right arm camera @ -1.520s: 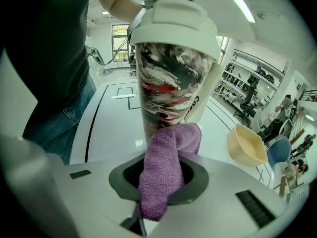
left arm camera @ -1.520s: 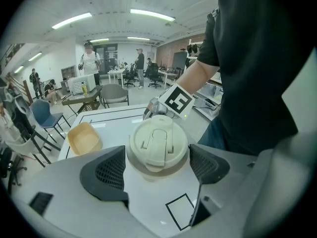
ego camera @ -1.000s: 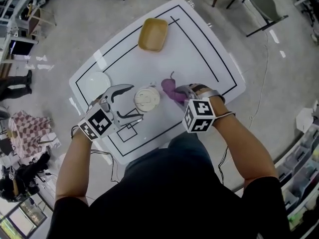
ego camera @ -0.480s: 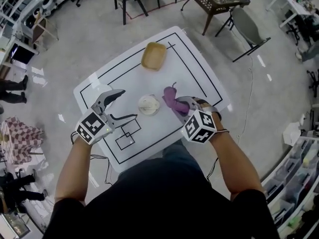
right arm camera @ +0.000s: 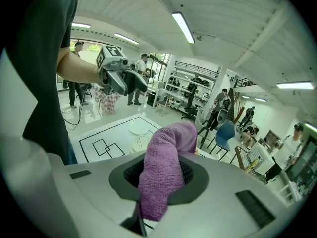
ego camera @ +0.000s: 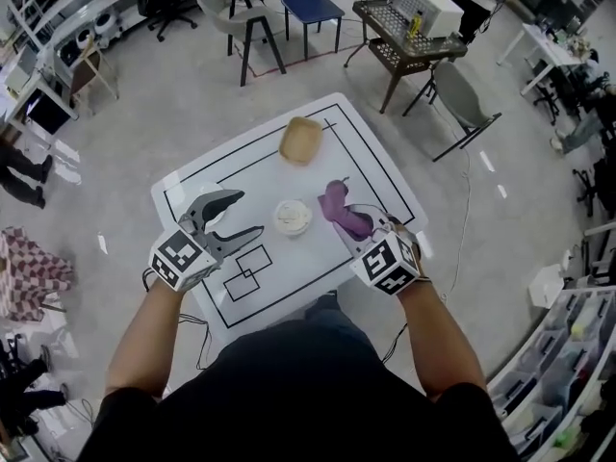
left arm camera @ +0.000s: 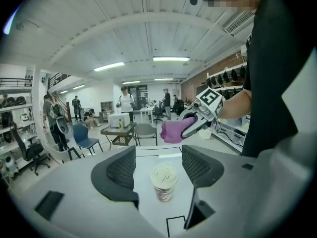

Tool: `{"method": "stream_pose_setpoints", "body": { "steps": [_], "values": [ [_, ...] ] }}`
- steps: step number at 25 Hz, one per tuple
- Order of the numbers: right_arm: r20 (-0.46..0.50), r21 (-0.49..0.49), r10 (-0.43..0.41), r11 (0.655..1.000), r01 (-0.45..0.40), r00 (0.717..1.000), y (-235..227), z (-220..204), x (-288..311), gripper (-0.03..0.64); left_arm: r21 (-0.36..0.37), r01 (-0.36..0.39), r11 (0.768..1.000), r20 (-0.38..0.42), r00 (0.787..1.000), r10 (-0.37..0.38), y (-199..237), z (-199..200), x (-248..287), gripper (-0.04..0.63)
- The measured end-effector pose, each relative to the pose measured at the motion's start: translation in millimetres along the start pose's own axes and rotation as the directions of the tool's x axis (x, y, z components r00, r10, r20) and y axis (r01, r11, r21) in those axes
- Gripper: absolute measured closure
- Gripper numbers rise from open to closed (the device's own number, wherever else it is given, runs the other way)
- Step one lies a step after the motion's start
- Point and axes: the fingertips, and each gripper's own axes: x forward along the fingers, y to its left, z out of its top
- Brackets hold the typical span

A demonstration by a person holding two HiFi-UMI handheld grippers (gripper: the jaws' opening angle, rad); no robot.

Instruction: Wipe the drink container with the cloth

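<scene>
Cup [ego camera: 293, 217], lid on, stands upright mid-table [ego camera: 371, 171], untouched. Left gripper [ego camera: 245, 212] hangs just beside it, jaws apart though they've just been closing a bit, nothing pinched between them. Right gripper [ego camera: 358, 221] on the other side is clamped on the purple cloth [ego camera: 339, 210]. Wooden bowl [ego camera: 300, 140] sits at the far end.

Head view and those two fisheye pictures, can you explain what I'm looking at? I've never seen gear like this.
A person holds a two-jaw tool in each hand. The head view looks down from their head; the other two cameras ride on the tools. On the white table stand a lidded drink cup and a wooden bowl. The right hand-held gripper clamps a purple cloth. The left hand-held gripper is open, its jaws having just closed a little, gripping nothing; the cup stands beyond them.
</scene>
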Motion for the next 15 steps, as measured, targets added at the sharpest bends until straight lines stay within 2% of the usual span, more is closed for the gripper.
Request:
{"method": "stream_pose_setpoints", "body": {
  "steps": [7,15],
  "values": [
    [0.079,0.099,-0.062,0.994,0.054,0.995,13,31,-30,0.538,-0.008,-0.038,0.999,0.060,0.997,0.039,-15,18,-37,0.291],
    [0.104,0.159,-0.095,0.984,0.078,0.990,34,53,-57,0.538,-0.023,-0.066,0.998,0.114,0.991,0.068,-31,38,-78,0.350]
  ]
}}
